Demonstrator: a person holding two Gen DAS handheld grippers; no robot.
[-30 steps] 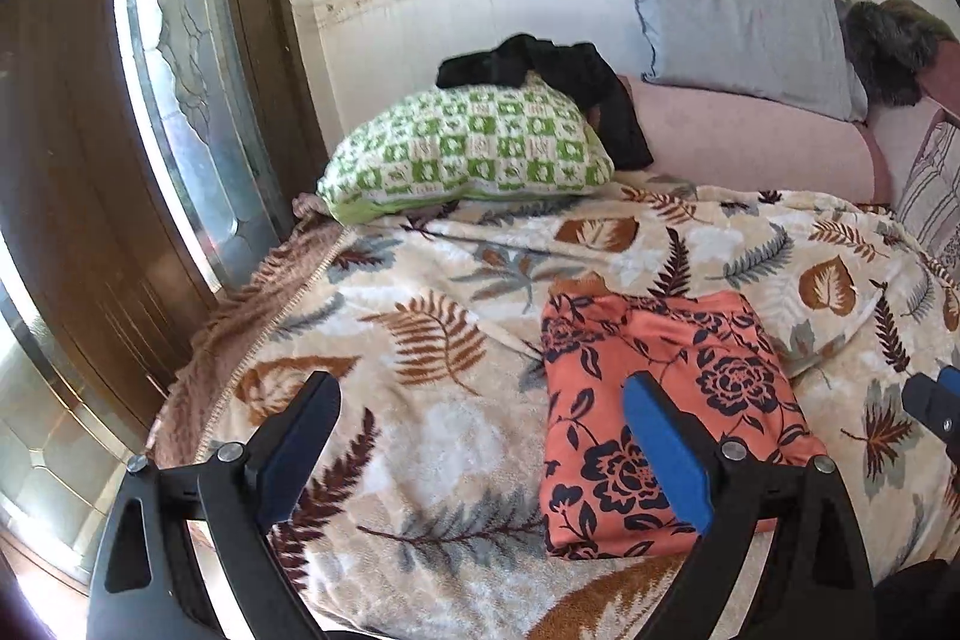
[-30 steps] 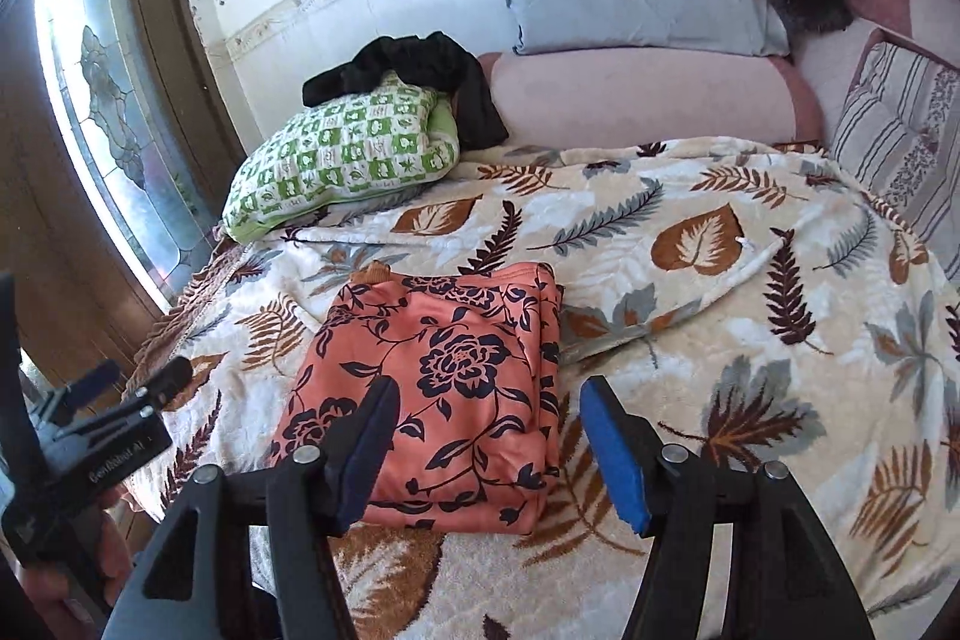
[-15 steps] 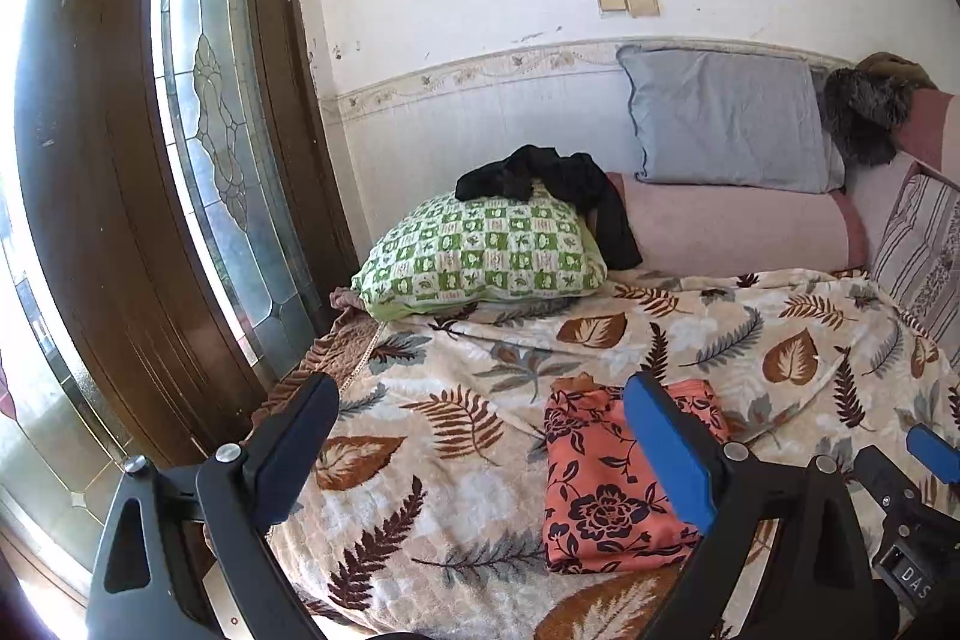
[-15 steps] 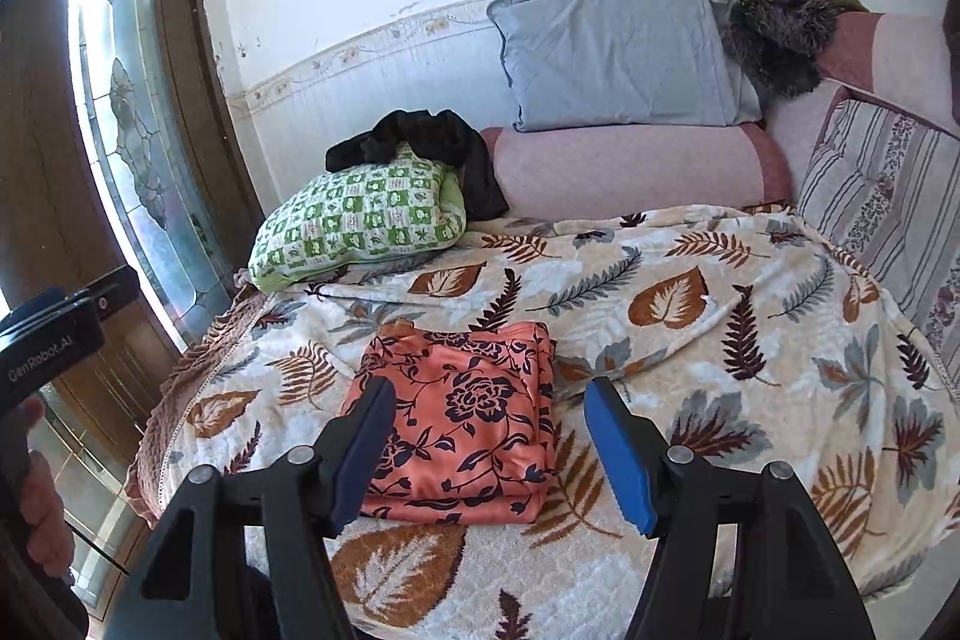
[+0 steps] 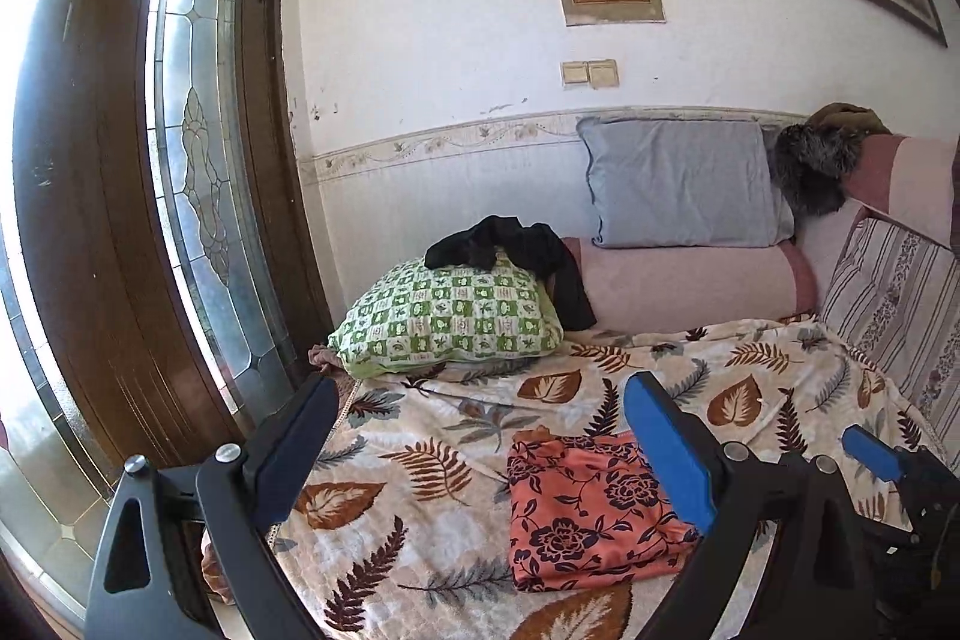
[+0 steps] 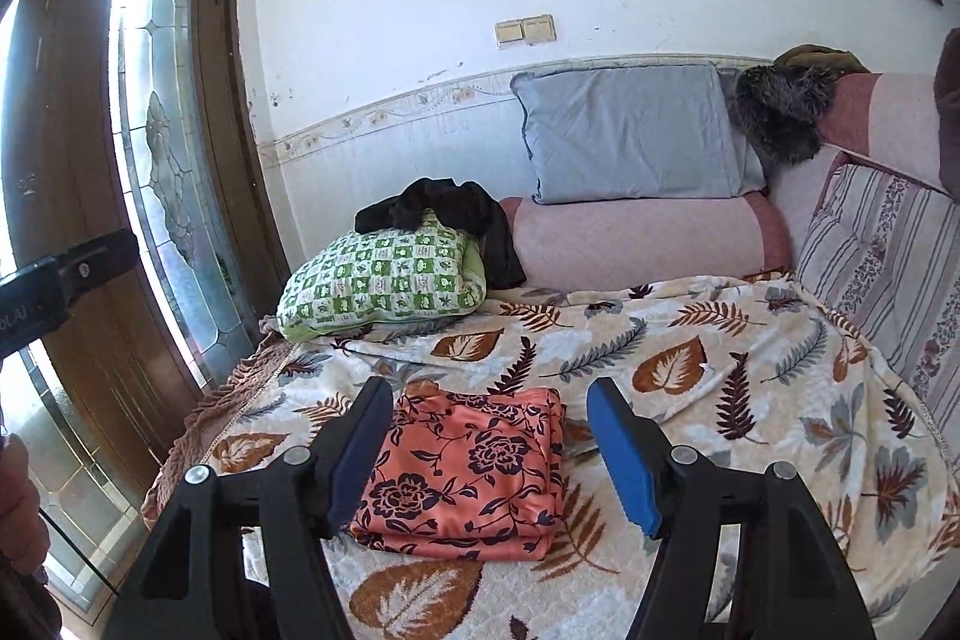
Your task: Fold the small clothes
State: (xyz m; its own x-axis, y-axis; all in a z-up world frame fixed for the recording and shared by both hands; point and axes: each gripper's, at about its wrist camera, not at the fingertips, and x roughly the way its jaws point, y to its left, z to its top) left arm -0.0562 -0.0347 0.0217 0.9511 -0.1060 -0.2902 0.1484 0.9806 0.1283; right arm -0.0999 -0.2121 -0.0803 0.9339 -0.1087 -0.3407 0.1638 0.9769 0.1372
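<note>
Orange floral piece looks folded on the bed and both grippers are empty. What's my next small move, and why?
Probably swing toward the black garment draped over the green checked pillow. The orange floral garment lies in a neat folded stack, both grippers stand open and clear, and the black one looks unfolded.

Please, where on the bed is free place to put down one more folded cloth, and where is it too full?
Bare leaf-print blanket lies right of the folded orange floral cloth, up to the striped cushion, and between the cloth and the green checked pillow. A narrower strip runs left of the cloth to the fringed edge. The back is crowded: pillows, pink bolster, black garment.
</note>
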